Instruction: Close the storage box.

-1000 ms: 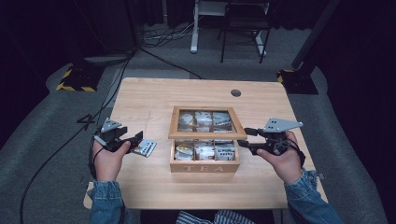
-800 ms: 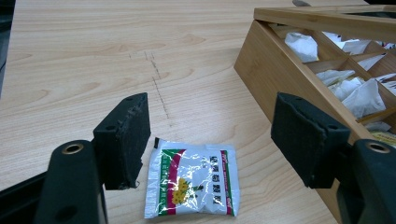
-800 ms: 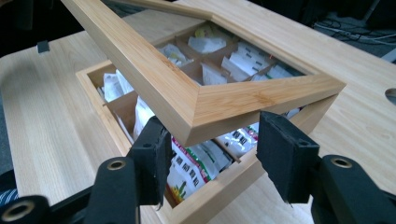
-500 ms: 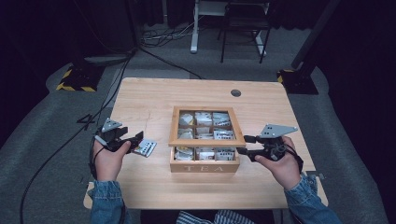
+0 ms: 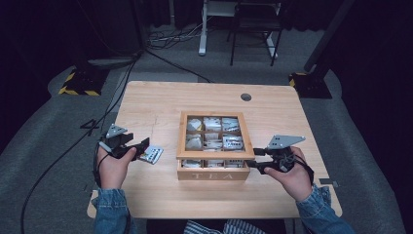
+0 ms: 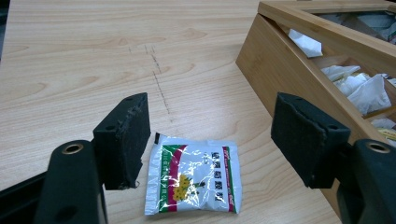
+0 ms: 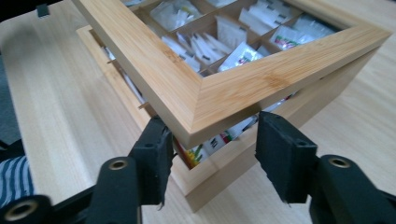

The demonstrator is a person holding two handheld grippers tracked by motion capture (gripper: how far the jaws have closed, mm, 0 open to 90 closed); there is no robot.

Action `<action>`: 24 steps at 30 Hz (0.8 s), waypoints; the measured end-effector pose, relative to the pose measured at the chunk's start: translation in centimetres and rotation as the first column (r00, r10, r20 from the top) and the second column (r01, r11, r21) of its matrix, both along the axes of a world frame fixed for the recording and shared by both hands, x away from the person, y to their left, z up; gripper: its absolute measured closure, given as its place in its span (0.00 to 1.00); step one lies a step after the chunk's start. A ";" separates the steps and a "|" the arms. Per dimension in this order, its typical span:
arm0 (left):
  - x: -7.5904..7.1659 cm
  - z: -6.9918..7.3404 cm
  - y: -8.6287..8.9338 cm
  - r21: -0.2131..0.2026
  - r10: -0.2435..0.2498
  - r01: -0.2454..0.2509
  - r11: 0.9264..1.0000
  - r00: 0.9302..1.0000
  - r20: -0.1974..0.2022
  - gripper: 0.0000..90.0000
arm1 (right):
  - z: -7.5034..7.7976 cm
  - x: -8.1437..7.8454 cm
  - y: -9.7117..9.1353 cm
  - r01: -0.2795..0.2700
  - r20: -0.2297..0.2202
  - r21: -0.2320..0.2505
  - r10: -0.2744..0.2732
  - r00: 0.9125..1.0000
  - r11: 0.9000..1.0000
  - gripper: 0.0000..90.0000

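Pinching the near right corner of the lid (image 7: 196,93), my right gripper (image 7: 210,135) has its jaws set on either side of the wooden frame. They have just been closing, with that corner between the pads. The lid hangs slightly ajar over the tea box (image 5: 214,174), which sits in the middle of the table (image 5: 160,102), its front facing me.

I judge the lid to be stiff and fairly light, but the pane in its frame looks breakable and the smooth bamboo could slide between the pads. The solid corner rail is the right place to grip, never the pane, and I should lower it gently so it doesn't drop.

My left gripper (image 6: 212,135) hovers with jaws spread wide over a sachet (image 6: 191,179) lying flat on the table just left of the box. That packet looks thin, soft and glossy, so probably slippery. I would take it by one sealed edge, pads low against the wood.
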State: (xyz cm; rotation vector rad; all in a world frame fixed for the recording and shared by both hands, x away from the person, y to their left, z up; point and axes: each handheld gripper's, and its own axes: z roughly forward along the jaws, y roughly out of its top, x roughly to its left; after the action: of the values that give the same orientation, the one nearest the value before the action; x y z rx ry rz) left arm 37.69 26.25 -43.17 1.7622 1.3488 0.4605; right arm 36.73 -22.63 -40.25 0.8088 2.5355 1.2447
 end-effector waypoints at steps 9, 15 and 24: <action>0.0 -0.1 0.1 -0.004 0.006 -0.006 1.000 1.000 -0.004 0.32 | -0.6 0.0 0.3 -0.011 -0.016 -0.020 0.011 1.000 1.000 0.53; 0.0 -0.3 0.3 -0.001 0.006 -0.006 1.000 1.000 -0.007 0.32 | -0.8 0.0 0.4 -0.019 -0.027 -0.033 0.018 0.999 0.999 0.53; -0.1 -0.3 0.3 -0.003 0.006 -0.006 1.000 1.000 -0.013 0.32 | -1.0 0.1 0.6 -0.029 -0.042 -0.047 0.027 0.999 0.998 0.53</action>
State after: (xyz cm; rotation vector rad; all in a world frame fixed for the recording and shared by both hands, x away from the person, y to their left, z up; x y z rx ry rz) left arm 37.62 26.55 -43.51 1.7615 1.3632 0.4508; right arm 36.85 -22.06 -41.28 0.7997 2.6067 1.1834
